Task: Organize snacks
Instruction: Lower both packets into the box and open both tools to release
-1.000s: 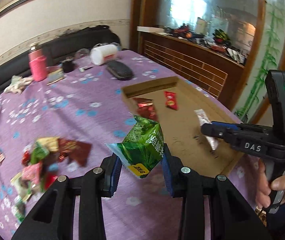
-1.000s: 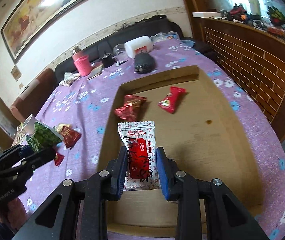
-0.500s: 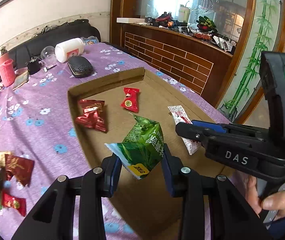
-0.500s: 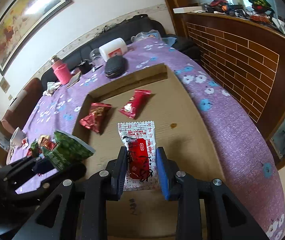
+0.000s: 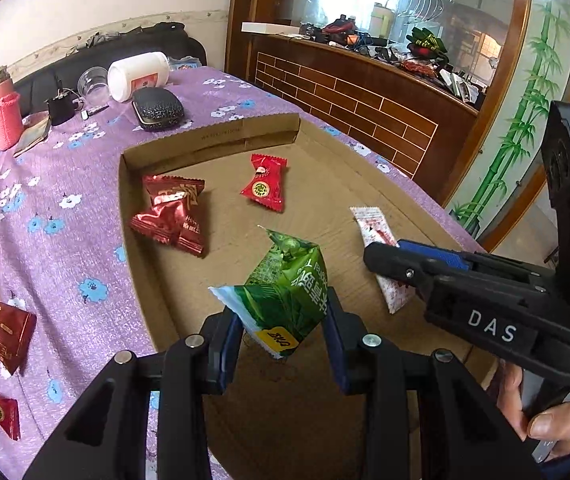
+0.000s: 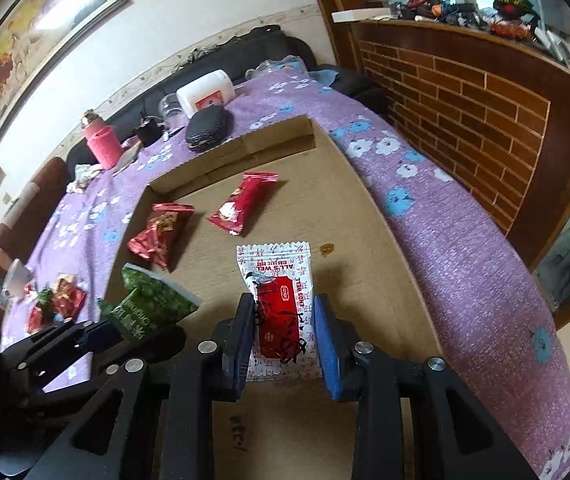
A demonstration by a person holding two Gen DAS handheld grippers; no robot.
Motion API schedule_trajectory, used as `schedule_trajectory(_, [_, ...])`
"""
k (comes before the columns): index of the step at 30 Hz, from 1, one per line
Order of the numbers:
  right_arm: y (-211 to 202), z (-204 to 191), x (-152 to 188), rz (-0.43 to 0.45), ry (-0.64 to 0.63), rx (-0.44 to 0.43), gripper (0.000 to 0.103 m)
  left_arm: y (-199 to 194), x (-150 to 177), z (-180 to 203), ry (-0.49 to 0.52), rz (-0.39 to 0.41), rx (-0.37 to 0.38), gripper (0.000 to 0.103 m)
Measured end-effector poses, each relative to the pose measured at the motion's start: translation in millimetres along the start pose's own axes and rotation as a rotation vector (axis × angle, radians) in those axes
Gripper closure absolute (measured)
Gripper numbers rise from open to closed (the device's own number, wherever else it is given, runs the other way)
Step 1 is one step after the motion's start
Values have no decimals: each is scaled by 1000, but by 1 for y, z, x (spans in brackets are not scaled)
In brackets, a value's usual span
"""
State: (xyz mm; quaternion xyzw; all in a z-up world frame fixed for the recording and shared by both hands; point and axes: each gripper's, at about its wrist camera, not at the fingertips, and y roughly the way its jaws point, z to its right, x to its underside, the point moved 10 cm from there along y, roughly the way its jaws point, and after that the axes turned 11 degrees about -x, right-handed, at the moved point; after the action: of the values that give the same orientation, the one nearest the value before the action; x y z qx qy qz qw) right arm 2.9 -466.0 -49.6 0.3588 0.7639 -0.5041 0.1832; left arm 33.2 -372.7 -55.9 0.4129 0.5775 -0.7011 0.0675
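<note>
My left gripper (image 5: 281, 332) is shut on a green snack packet (image 5: 289, 300), held just above the near part of the shallow cardboard tray (image 5: 213, 136). My right gripper (image 6: 285, 320) is shut on a white-and-red packet (image 6: 277, 280), low over the tray's floor. From the left wrist, that right gripper (image 5: 389, 256) reaches in from the right. Two dark red candies (image 5: 173, 216) and a bright red one (image 5: 265, 184) lie in the tray's far half. A pile of loose snacks (image 5: 1, 332) sits on the purple cloth, left of the tray.
Beyond the tray stand a black case (image 5: 157, 108), a white jar (image 5: 137, 76) on its side, a clear cup (image 5: 93, 84) and a pink bottle (image 5: 3, 116). A brick-patterned wooden cabinet (image 6: 465, 92) runs along the table's right side. A hand (image 5: 549, 420) holds the right gripper's handle.
My left gripper carried the green packet from over the purple cloth to over the tray, and lower. My right gripper sank a little toward the tray with its packet.
</note>
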Motion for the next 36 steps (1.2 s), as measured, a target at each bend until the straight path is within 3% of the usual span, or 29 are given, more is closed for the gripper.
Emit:
schedule_trajectory(12, [2, -2, 0, 30, -16, -7, 67, 4, 3, 0, 7, 12, 5, 64])
schedule_trajectory(17, [0, -6, -2, 42, -26, -21, 48, 0, 3, 0, 18, 37, -2, 52])
schedule_trajectory(21, [-1, -10, -2, 50, -37, -48, 43, -8, 1, 0, 27, 81, -18, 34])
schedule_trajectory(36, [2, -14, -2, 40, -53, -43, 38, -9, 1, 2, 35, 90, -13, 33])
